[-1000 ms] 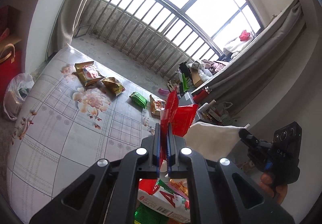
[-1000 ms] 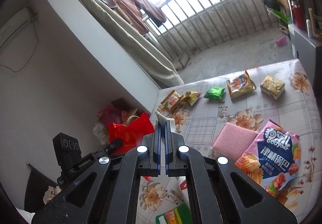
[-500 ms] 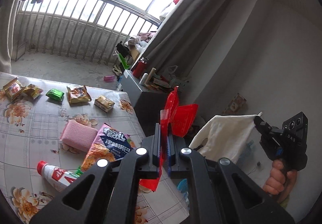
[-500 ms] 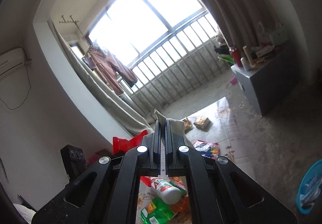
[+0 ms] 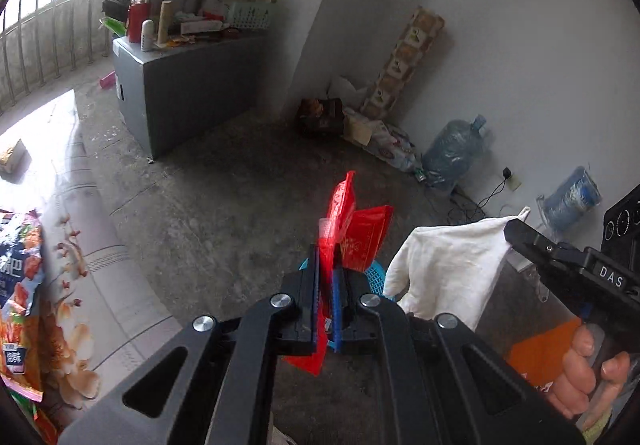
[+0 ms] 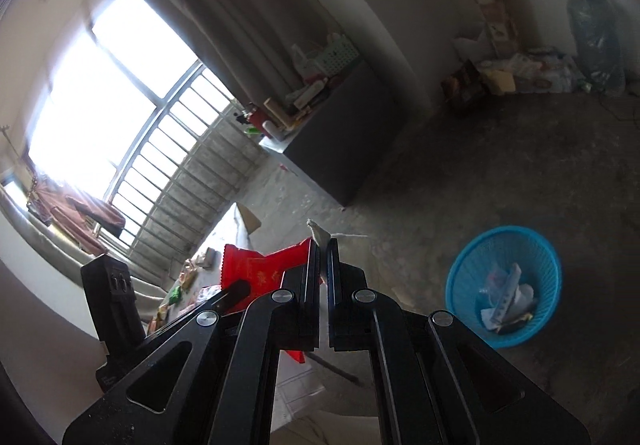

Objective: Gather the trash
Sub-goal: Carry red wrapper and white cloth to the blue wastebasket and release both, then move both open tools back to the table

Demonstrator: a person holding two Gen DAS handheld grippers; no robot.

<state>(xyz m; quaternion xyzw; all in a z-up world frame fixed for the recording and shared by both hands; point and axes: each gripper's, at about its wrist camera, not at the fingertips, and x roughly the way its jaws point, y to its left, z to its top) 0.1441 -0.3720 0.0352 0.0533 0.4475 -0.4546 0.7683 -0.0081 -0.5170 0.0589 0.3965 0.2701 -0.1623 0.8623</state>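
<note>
both grippers are swinging from the table toward the floor; left gripper (image 5: pixel 328 277) is clamping a red wrapper (image 5: pixel 360 241), right gripper (image 6: pixel 322 245) is pinching a white tissue (image 5: pixel 448 269), blue wastebasket (image 6: pixel 504 285) sitting below

- wrapper (image 5: pixel 352 233) pinched in the left gripper (image 5: pixel 329 277), over the floor (image 5: pixel 224 205)
- cloth (image 5: pixel 448 269) just right of it, in the right gripper (image 6: pixel 323 257)
- basket (image 6: pixel 464 285) on the floor, near right
- cabinet (image 5: pixel 192 85) far left
- water jug (image 5: pixel 456 153) by the far wall
</note>
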